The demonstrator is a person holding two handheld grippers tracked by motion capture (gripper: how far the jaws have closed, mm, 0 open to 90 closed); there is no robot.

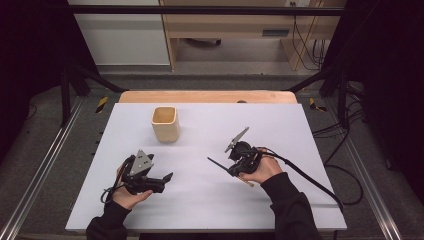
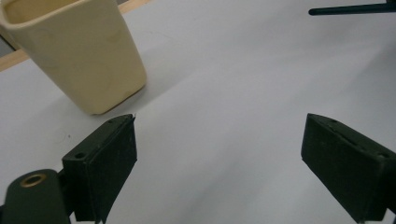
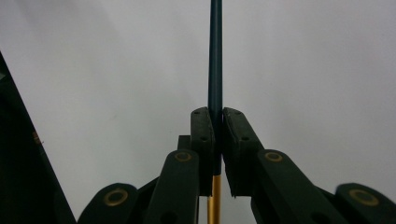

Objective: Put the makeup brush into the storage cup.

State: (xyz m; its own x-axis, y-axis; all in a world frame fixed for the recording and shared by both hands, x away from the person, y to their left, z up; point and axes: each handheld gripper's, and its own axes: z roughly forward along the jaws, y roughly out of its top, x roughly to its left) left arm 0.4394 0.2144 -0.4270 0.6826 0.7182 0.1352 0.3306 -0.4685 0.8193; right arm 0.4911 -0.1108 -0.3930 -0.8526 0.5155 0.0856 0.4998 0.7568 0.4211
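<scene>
My right gripper is shut on a thin stick, dark along its front and golden at the rear end. It holds the stick a little above the white table, at the right of centre, dark tip pointing left. A cream square cup stands upright at the back, left of centre. My left gripper rests low at the front left, open with nothing between its jaws, aimed past the cup. The stick's dark tip appears top right in the left gripper view.
The white table top ends in a wooden strip at the far edge. A black cable trails from the right gripper across the table's right side. Metal rails and frame posts flank both sides.
</scene>
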